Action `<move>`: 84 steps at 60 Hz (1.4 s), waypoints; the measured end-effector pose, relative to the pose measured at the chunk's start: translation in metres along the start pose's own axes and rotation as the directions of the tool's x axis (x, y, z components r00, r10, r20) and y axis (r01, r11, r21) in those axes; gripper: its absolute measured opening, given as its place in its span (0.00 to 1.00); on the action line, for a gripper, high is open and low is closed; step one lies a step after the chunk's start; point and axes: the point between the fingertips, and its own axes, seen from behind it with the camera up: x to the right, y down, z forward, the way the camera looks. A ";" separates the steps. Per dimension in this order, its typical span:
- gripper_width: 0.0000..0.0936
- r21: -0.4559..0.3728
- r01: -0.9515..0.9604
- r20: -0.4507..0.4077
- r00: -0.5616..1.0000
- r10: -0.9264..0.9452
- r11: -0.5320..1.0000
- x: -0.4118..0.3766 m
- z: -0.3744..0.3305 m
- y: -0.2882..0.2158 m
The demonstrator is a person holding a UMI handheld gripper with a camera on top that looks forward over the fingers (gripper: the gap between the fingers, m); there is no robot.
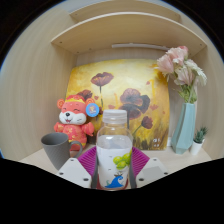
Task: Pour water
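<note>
A clear plastic water bottle (114,148) with a white cap and a label showing green fruit stands upright between my gripper's fingers. My gripper (113,165) has both magenta pads (87,160) pressed against the bottle's sides, so it is shut on the bottle. A dark grey cup (55,150) stands on the light table (170,160) to the left of the fingers, apart from the bottle. The bottle's base is hidden below the fingers.
A red and orange plush toy (73,118) sits behind the cup. A yellow painting of poppies (140,95) leans at the back under a wooden shelf (120,25). A tall teal vase (185,125) with pink flowers and a small potted plant (199,138) stand at the right.
</note>
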 end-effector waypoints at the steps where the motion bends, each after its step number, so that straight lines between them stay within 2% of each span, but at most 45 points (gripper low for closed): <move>1: 0.51 -0.001 0.000 0.000 1.000 0.000 1.000 0.000 0.000 0.000; 6: 0.57 -0.011 0.000 0.001 1.000 0.000 1.000 0.000 0.000 0.002; 8: 0.61 -0.038 -0.008 0.006 1.000 0.008 0.999 -0.001 0.000 0.009; 14: 0.89 -0.126 -0.049 -0.015 0.999 0.047 0.991 0.002 -0.008 0.032; 16: 0.93 -0.139 -0.060 -0.030 0.998 0.056 0.989 0.005 -0.013 0.036; 22: 0.92 -0.147 -0.088 -0.074 0.994 0.078 0.985 0.011 -0.039 0.041; 36: 0.92 -0.189 -0.065 -0.118 0.992 0.043 0.980 0.001 -0.132 0.055; 52: 0.93 -0.253 -0.091 -0.115 0.991 0.064 0.963 -0.031 -0.223 0.068; 69: 0.92 -0.216 -0.072 -0.109 0.993 0.050 0.974 -0.038 -0.275 0.029; 84: 0.92 -0.116 -0.058 -0.120 0.992 0.044 0.992 -0.033 -0.303 -0.016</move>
